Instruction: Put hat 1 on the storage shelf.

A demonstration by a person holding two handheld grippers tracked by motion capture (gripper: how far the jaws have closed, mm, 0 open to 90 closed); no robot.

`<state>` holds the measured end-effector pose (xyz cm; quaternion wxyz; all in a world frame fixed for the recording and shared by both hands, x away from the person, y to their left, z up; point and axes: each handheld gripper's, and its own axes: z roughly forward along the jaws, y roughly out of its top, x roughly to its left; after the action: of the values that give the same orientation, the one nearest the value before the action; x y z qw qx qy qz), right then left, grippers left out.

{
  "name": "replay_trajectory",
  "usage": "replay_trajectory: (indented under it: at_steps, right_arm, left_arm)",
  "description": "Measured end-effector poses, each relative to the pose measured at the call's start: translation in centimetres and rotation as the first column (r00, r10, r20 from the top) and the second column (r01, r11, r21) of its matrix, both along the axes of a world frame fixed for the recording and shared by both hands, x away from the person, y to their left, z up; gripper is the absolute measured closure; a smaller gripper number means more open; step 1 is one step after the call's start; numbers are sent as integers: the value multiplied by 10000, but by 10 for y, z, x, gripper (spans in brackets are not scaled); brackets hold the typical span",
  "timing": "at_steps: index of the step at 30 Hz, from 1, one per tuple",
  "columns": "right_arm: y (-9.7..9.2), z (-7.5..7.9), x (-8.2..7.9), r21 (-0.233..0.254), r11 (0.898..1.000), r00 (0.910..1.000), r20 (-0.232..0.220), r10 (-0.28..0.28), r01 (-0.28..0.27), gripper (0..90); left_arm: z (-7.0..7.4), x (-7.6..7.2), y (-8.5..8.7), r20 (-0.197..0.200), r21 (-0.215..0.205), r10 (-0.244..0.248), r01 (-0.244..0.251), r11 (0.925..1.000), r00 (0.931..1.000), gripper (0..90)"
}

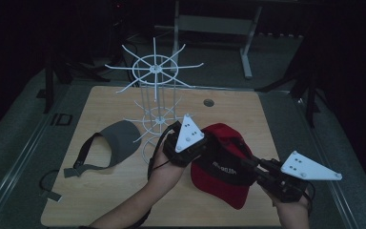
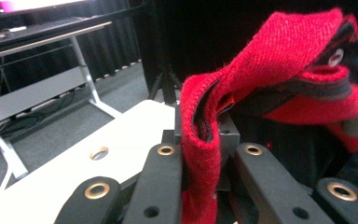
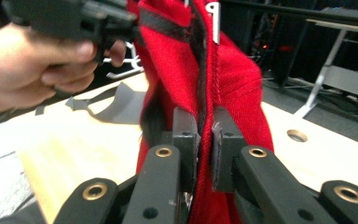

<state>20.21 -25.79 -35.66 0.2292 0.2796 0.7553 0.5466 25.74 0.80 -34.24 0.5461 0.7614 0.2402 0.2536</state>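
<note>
A: Nearest the lens, the right gripper (image 3: 204, 154) has its 2 jaws clamped on a fold of the red cap (image 3: 223, 79).

B: And the left gripper (image 2: 200, 154)?

A: Clamped on the cap's edge too (cloth hides the pads' faces). From above, the cap (image 1: 219, 167) hangs between both grippers, over the table's (image 1: 105, 200) near right part.

B: Anything hard to read?

A: The cap's lettering is blurred. A grey visor (image 1: 116, 140) lies left, beside the white wire rack (image 1: 155, 102).
</note>
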Motion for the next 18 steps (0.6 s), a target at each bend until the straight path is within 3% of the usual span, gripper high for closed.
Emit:
replay_trajectory:
  at_steps: [4, 9, 10, 12, 14, 16, 17, 18]
  right_arm:
    - [3, -8, -7, -239, 9994, 9997, 10, 233, -232, 823]
    - [5, -12, -8, -163, 9986, 9987, -116, 501, -503, 774]
    - [4, -11, -9, -27, 9974, 9972, -175, 724, -725, 695]
    - [3, -9, -11, -66, 9970, 9970, -82, 776, -776, 621]
    - [2, -6, -12, 91, 9932, 9932, -92, 1164, -1163, 554]
    - [4, -4, -14, -47, 9892, 9892, 89, 1463, -1462, 519]
    - [4, -4, -14, -62, 9876, 9875, 177, 1569, -1568, 513]
    - [4, -3, -14, -12, 9868, 9866, 221, 1617, -1617, 513]
  left_arm:
    - [2, -4, 0, 109, 11, -222, 222, 9998, 9997, 858]
    - [1, -4, 2, 75, -122, -352, 353, 9993, 9994, 857]
    - [1, -4, 4, 87, -152, -479, 481, 9987, 9988, 857]
    - [1, -4, 6, 99, -262, -626, 628, 9977, 9980, 857]
    - [1, -4, 9, 103, -311, -716, 719, 9969, 9974, 856]
    - [0, -4, 11, 132, -307, -915, 918, 9953, 9957, 856]
    - [-1, -4, 12, 159, -337, -1314, 1319, 9907, 9912, 856]
    - [-1, -4, 12, 159, -337, -1314, 1319, 9907, 9912, 856]
